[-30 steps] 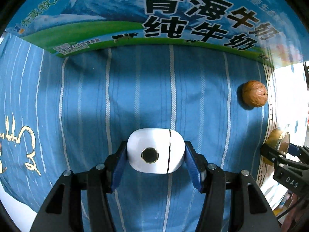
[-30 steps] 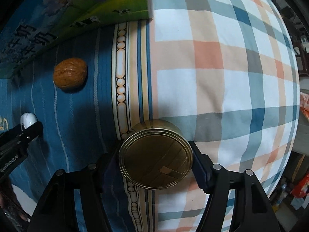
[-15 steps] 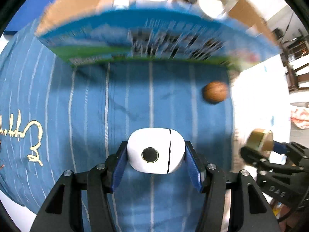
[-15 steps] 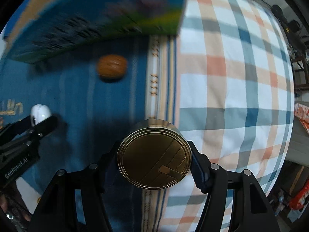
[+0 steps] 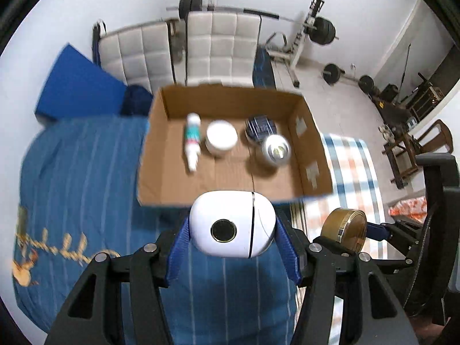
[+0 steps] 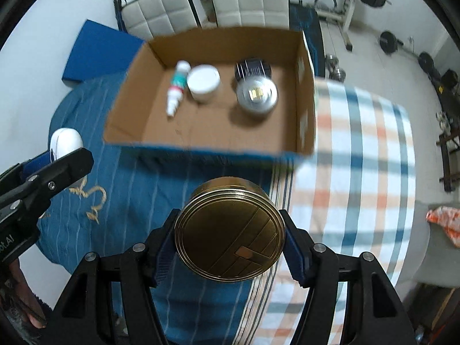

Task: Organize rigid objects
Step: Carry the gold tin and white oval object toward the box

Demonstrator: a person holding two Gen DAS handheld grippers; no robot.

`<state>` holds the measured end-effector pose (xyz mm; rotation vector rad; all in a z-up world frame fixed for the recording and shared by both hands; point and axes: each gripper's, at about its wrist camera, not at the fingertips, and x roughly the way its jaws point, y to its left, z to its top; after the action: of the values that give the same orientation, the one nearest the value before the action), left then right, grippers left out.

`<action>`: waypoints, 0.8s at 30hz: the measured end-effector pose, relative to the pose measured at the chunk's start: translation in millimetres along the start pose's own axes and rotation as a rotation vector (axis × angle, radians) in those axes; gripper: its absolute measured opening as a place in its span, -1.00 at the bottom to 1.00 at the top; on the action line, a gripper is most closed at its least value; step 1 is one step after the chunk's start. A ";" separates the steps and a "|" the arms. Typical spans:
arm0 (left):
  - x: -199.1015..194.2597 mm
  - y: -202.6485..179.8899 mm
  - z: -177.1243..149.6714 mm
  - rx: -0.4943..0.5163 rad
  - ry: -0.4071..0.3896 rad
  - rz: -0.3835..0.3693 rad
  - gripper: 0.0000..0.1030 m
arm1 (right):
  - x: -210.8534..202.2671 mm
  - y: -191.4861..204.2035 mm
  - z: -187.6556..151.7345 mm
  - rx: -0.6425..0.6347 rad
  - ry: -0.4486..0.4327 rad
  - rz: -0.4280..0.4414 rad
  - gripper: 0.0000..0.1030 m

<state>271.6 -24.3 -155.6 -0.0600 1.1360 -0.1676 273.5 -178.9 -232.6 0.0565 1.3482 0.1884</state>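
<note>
My left gripper [image 5: 233, 230] is shut on a white rounded case [image 5: 232, 223] and holds it high above the blue striped cloth, just short of the open cardboard box [image 5: 304, 132]. My right gripper [image 6: 230, 233] is shut on a round gold tin [image 6: 230, 228], also raised in front of the box [image 6: 304, 92]. The tin shows at the right of the left wrist view [image 5: 343, 230]; the white case shows at the left of the right wrist view [image 6: 66, 143]. The box holds a small white bottle [image 5: 192, 141], a white jar [image 5: 221, 139], a dark tin [image 5: 260, 128] and a silver tin [image 5: 276, 149].
The box stands on a bed with a blue striped cloth [image 5: 72, 178] and a plaid sheet [image 6: 359, 172]. Behind it are white padded chairs [image 5: 224, 49], a blue cushion [image 5: 74, 86] and weight equipment [image 5: 316, 31] on the floor.
Both grippers have risen well above the bed with their objects, so the inside of the box came into view. The walnut has dropped out of view.
</note>
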 end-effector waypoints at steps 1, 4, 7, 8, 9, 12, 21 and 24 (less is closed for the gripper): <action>-1.3 2.4 5.6 -0.001 -0.011 0.008 0.05 | -4.1 0.8 7.1 0.003 -0.015 -0.006 0.30; 1.1 8.2 19.6 -0.013 -0.030 0.026 0.05 | -12.8 2.0 25.7 0.025 -0.043 -0.022 0.30; 5.3 12.5 29.6 -0.024 -0.041 0.039 0.05 | -10.2 3.4 40.4 0.047 -0.052 -0.022 0.30; 7.9 13.6 34.5 -0.025 -0.041 0.044 0.05 | -7.6 2.1 43.1 0.055 -0.057 -0.022 0.30; 10.8 15.4 37.6 -0.028 -0.039 0.043 0.05 | -7.0 1.7 46.5 0.061 -0.059 -0.023 0.30; 20.1 17.9 44.0 -0.028 -0.031 0.049 0.05 | -0.7 0.1 56.0 0.074 -0.060 -0.020 0.31; 74.6 39.1 71.2 -0.075 0.055 0.015 0.05 | 42.9 -8.1 86.1 0.084 -0.036 0.025 0.31; 110.6 51.5 80.5 -0.103 0.131 -0.003 0.05 | 70.0 -9.9 97.2 0.085 -0.007 0.055 0.31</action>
<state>395.2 5.4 -227.8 -0.1433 1.2747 -0.1165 383.7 -170.3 -280.0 0.1657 1.3483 0.1773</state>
